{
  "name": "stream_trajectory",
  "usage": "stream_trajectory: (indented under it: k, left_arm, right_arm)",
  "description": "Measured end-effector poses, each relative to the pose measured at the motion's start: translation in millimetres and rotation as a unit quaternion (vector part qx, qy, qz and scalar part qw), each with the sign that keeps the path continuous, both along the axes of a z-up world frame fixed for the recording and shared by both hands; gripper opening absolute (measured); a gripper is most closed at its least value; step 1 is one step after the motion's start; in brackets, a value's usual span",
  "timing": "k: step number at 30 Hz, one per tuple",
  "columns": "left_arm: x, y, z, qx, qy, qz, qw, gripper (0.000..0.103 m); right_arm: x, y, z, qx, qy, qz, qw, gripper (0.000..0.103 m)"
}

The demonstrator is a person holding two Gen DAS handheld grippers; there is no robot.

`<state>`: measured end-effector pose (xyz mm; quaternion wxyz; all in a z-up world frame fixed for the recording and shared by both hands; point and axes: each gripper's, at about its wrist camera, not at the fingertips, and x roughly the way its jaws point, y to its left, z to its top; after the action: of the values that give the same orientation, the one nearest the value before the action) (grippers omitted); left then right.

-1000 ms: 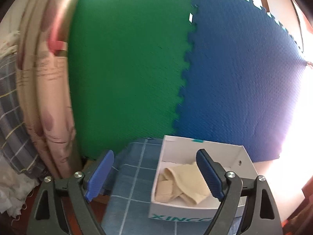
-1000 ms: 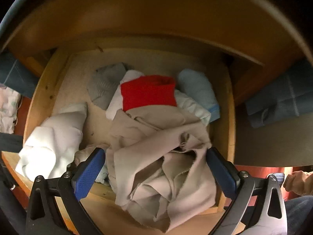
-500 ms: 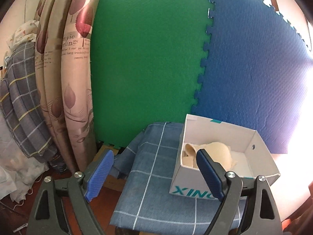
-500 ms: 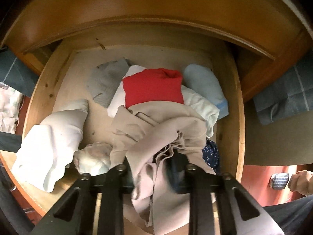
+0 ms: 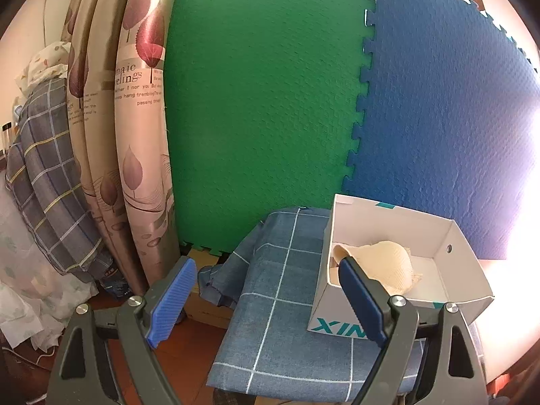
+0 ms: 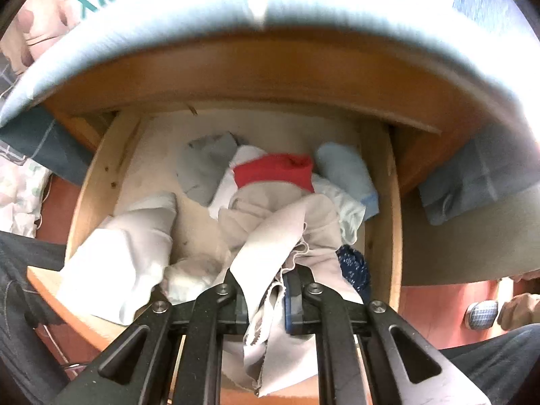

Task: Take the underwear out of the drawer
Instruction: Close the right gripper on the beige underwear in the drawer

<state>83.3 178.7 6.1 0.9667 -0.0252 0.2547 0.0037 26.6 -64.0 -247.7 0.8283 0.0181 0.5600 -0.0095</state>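
From my right wrist cam I look down into the open wooden drawer point(image 6: 381, 209); only this view shows it. My right gripper point(image 6: 266, 300) is closing, jaws narrow, w/ a fold of the beige underwear point(image 6: 270, 236) pinched between the pads, cloth pulled up from the pile at the drawer's front. Behind it lie a red garment point(image 6: 273, 172), a grey one point(image 6: 206, 165), a light blue one point(image 6: 347, 172), and a white one point(image 6: 128, 246) at the left. Blurred across the top of that view is a white box edge w/ teal letters, "XINC" readable. The left wrist cam shows what the other doesn't: my left gripper point(image 5: 266, 297) is wide, nothing between the pads, facing a white cardboard box point(image 5: 455, 236) on a blue checked cloth point(image 5: 280, 290). The box front reads "XIN", rest hidden. Inside sits a cream garment point(image 5: 384, 263). Behind stand green point(image 5: 263, 101) & blue point(image 5: 445, 118) foam mats; a leaf-print curtain point(image 5: 141, 155) at left has small print, "feelings" partly legible.
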Motion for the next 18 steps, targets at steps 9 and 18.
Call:
stream_trajectory:
  k: [9,18]
  left_arm:
    - [7,3,6,0.004,0.007,0.01,0.9999,0.089]
    - [7,5,31,0.01,-0.006,0.019,0.9997,0.089]
  right_arm:
    - [-10,1,42,0.012,-0.029,0.001,1.0,0.011]
    - [-17,4,51,0.011,-0.04,0.001,0.999,0.01]
